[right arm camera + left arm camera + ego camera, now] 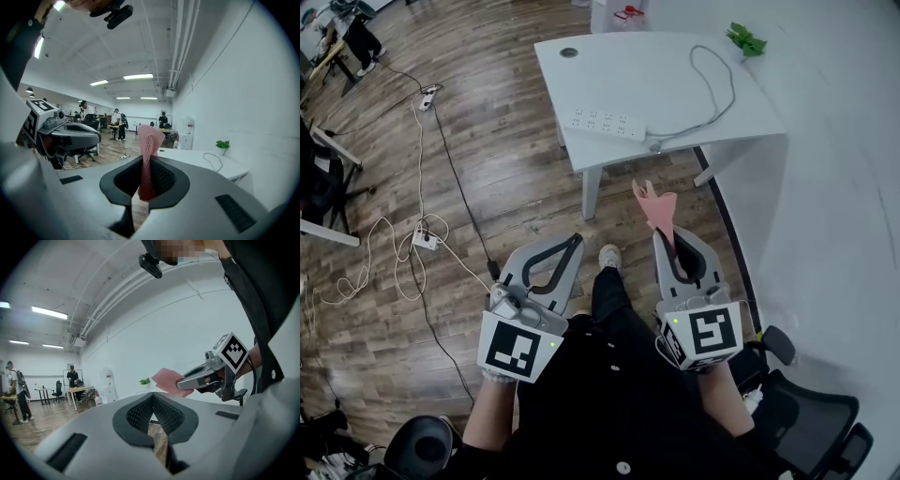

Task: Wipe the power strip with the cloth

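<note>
A white power strip (605, 122) lies on the white table (619, 75), its grey cable (712, 94) looping across the tabletop. My right gripper (666, 236) is shut on a pink cloth (655, 208), held in the air short of the table's near edge. In the right gripper view the cloth (148, 157) stands upright between the jaws, and the table (197, 159) lies ahead. My left gripper (575, 243) is shut with nothing in it, beside the right one. In the left gripper view the jaws meet, and the right gripper (180, 385) with the cloth (165, 380) shows ahead.
A small green plant (746, 39) sits at the table's far right corner. White cables and another power strip (425, 241) trail over the wooden floor at left. An office chair (811, 427) stands behind me at right. People stand by desks (115, 126) far across the room.
</note>
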### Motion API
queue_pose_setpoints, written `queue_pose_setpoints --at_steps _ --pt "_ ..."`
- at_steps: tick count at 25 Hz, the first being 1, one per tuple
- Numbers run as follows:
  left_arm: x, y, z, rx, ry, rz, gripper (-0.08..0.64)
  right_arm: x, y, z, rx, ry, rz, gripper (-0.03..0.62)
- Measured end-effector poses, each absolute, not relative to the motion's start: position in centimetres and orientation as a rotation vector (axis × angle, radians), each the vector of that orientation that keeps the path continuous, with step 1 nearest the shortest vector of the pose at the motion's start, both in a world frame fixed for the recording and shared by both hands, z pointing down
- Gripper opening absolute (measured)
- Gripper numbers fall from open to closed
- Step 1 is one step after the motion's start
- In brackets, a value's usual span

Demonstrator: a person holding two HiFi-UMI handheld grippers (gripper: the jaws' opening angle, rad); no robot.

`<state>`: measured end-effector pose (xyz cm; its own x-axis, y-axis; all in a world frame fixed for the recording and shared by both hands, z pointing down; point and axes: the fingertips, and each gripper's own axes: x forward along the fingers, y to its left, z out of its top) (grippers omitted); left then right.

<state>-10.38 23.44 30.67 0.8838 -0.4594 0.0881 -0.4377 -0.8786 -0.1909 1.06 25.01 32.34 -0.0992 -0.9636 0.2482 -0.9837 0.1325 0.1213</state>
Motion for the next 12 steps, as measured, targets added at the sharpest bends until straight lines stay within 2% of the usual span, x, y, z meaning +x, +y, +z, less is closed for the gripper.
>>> queue_pose_setpoints --at_steps 12 --pt "-5.5 15.6 29.7 -2.839 0.779 -0.192 0.014 5.1 15.9 32.0 1.81 -2.25 0.09 0.054"
